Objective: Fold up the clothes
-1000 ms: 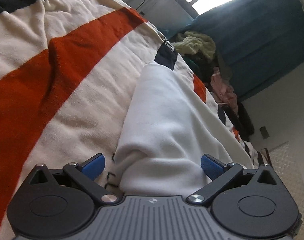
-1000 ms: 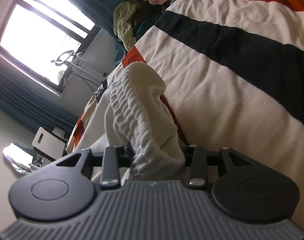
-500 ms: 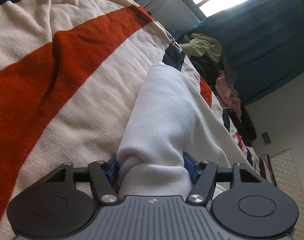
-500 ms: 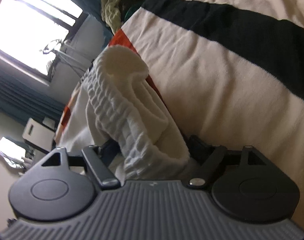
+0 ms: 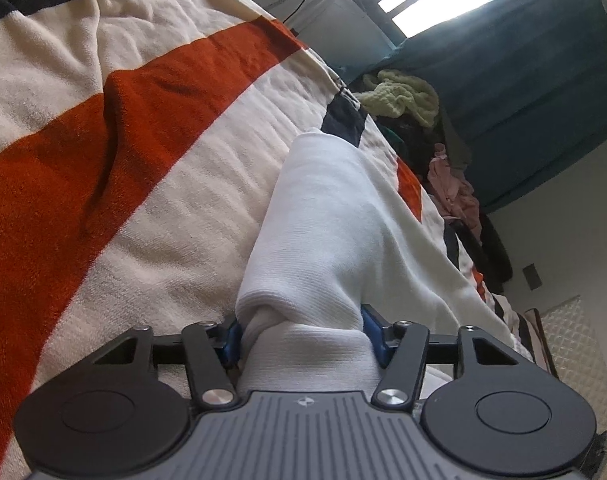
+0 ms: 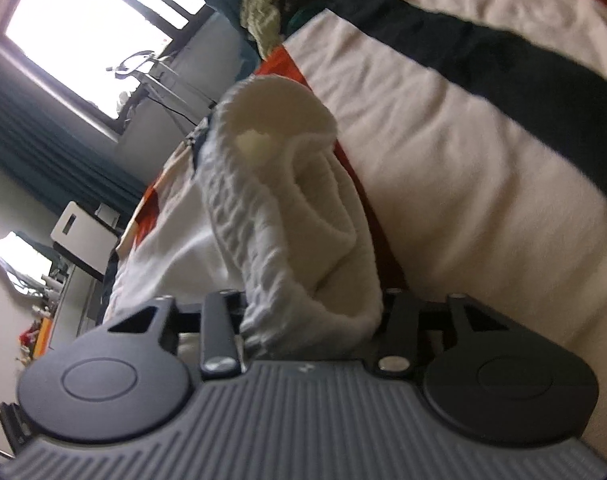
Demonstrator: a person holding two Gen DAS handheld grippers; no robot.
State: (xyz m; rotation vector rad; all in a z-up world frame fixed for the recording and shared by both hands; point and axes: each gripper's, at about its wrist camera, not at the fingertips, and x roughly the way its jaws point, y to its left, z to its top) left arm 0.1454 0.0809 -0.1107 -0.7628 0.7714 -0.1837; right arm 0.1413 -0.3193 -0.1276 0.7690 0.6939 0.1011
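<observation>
Fingers [image 5: 233,338] of both grippers are pinched tight on the white knit garment [image 5: 335,216], which lies bunched on the striped blanket [image 5: 151,128] (the unfolded pile [image 5: 403,98] sits beyond it). Judged mid-fold: left gripper [image 5: 301,338] and right gripper [image 6: 311,320] must carry their ends together evenly.

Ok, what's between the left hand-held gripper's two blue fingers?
In the left wrist view, a bunched fold of the white knit garment fills the gap of the left hand-held gripper, both blue fingers pressed against it.
</observation>
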